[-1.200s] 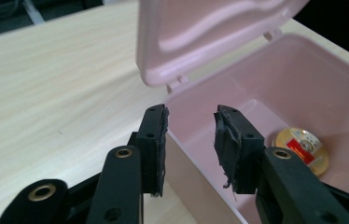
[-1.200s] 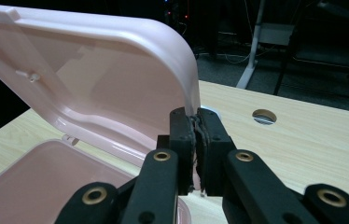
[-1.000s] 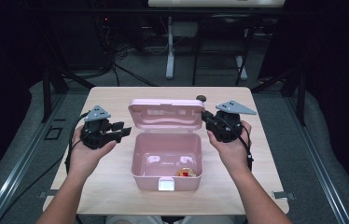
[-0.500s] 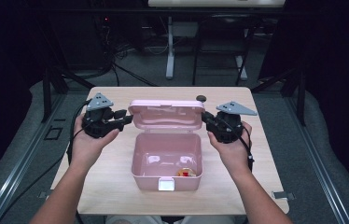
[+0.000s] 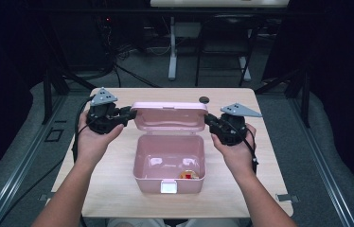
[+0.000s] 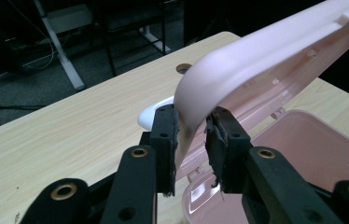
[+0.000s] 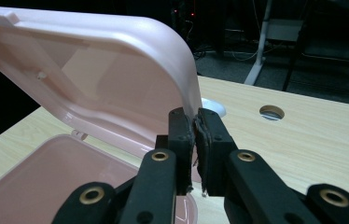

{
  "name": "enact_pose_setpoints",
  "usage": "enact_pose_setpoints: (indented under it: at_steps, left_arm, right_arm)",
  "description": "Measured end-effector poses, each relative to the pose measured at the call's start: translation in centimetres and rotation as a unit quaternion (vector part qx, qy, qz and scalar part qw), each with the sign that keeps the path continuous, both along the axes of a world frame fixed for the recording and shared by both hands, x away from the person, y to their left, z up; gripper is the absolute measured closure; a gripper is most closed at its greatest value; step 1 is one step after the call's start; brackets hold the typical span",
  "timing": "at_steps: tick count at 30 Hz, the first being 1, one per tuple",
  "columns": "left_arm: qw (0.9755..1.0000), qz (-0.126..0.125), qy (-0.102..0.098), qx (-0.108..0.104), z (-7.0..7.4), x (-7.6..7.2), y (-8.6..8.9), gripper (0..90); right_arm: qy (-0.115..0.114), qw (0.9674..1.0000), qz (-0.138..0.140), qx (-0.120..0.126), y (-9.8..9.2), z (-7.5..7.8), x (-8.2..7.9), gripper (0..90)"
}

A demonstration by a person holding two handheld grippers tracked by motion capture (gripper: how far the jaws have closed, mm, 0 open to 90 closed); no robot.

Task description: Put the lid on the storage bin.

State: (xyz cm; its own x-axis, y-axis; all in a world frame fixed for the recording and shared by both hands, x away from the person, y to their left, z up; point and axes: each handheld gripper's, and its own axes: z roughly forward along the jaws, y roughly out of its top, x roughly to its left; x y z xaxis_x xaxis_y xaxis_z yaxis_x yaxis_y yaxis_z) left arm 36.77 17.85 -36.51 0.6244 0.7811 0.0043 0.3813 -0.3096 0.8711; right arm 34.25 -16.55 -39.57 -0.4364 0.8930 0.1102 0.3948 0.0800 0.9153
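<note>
- High view, from the left: the left gripper has come up from beside the open pink plastic box to the left end of its raised pink hinged lid.
- Left gripper view: its jaws have just been closing; the lid's edge sits between the fingers, one pad touching, the other just short.
- Right gripper pinches the lid's right end, fingers nearly together.
- Both ends taken, so closing the lid looks next.
- Below the fingers, a small orange-red object lies in the box's front right corner.

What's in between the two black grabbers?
The pink lid of the open box, seen in the high view. The right gripper pinches one end; the left gripper has just been closing around the other.
</note>
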Motion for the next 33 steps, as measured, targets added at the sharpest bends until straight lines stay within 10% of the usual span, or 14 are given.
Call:
enact_pose_setpoints:
  at_steps: [33]
  left_arm:
    - [0.9998,0.0,0.006,0.018,0.2,-0.7,-0.2,77.0]
  right_arm:
    - [-0.015,0.9996,0.021,0.01,-0.4,1.5,-1.1,79.3]
